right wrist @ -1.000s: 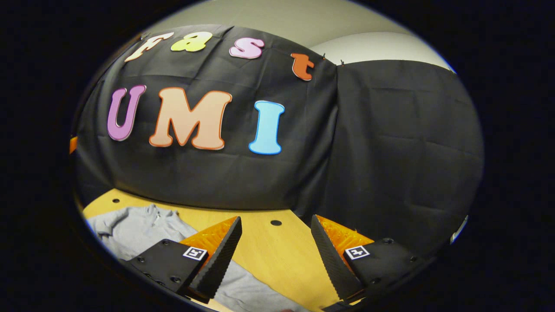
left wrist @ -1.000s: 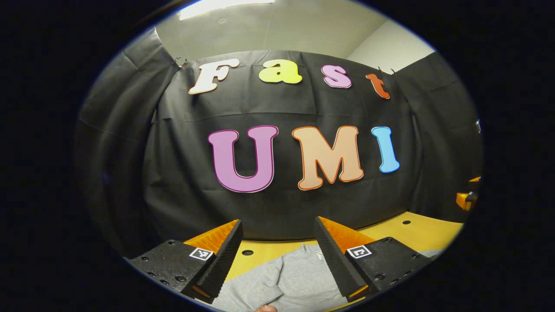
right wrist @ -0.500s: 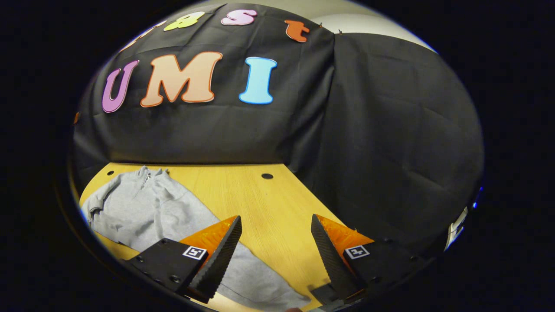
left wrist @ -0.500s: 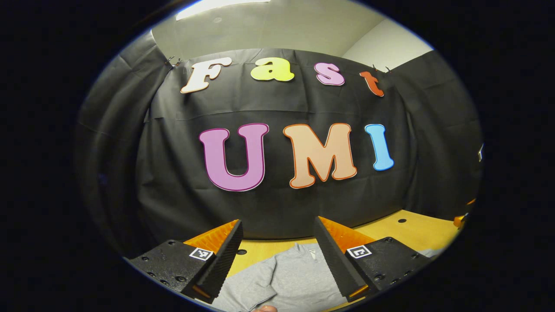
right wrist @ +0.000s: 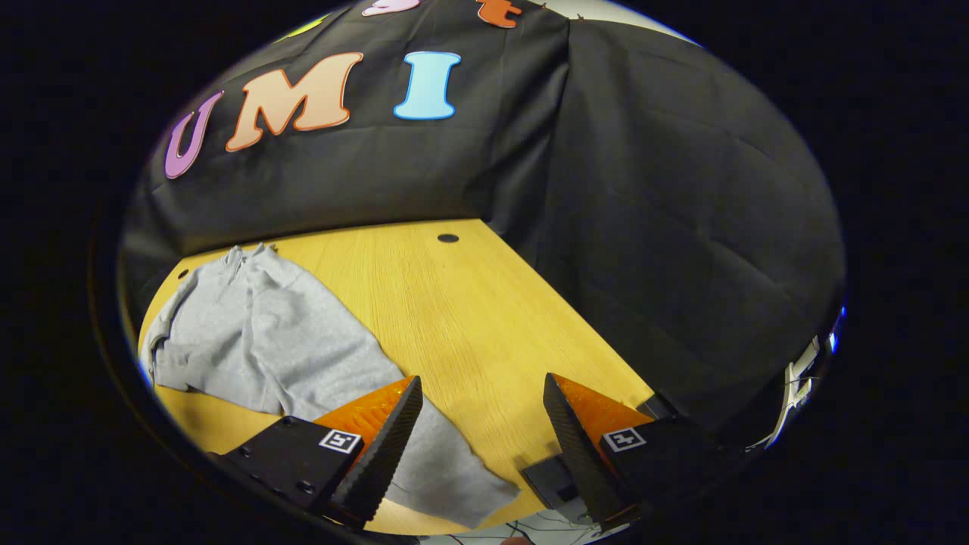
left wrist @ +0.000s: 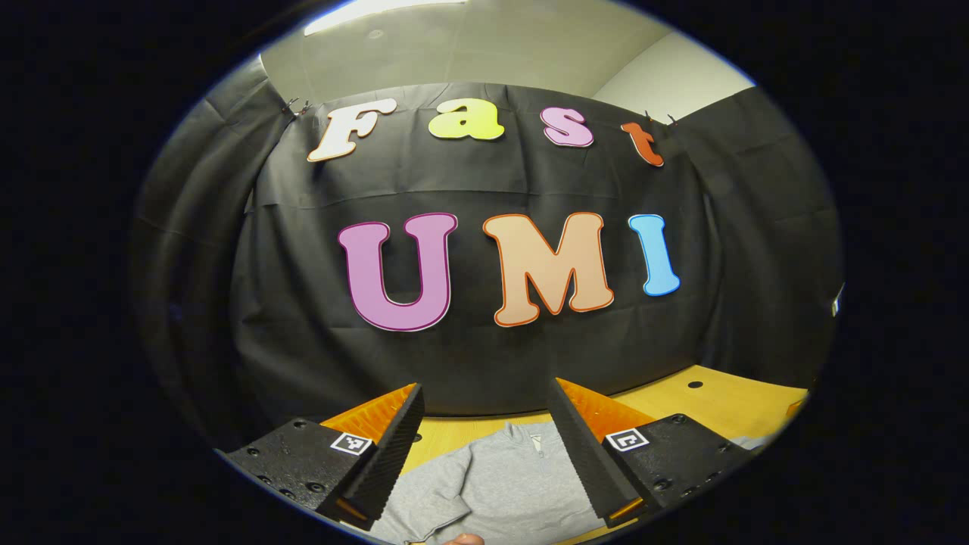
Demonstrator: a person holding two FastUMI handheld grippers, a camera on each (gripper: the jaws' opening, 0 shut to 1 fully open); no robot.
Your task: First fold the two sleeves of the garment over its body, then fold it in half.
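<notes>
Now: my right gripper has tipped down over the last sec. Its view went from mostly booth wall to the worktop and the grey garment. Fingers spread wide, nothing between them; left finger overlaps the near sleeve, but contact: cannot tell.

Left gripper barely shifted, also wide open and empty, pointing level at the wall w/ the garment's collar end low between its fingers.

Garment lies flat toward the worktop's left edge in right gripper view, collar toward the far edge by the wall, near sleeve trailing out to the near edge.

Judgement: no fold done yet. The tilt reads as approach to the near sleeve for fold no. 1; next I'd need to drop onto the cuff end and pinch.
</notes>
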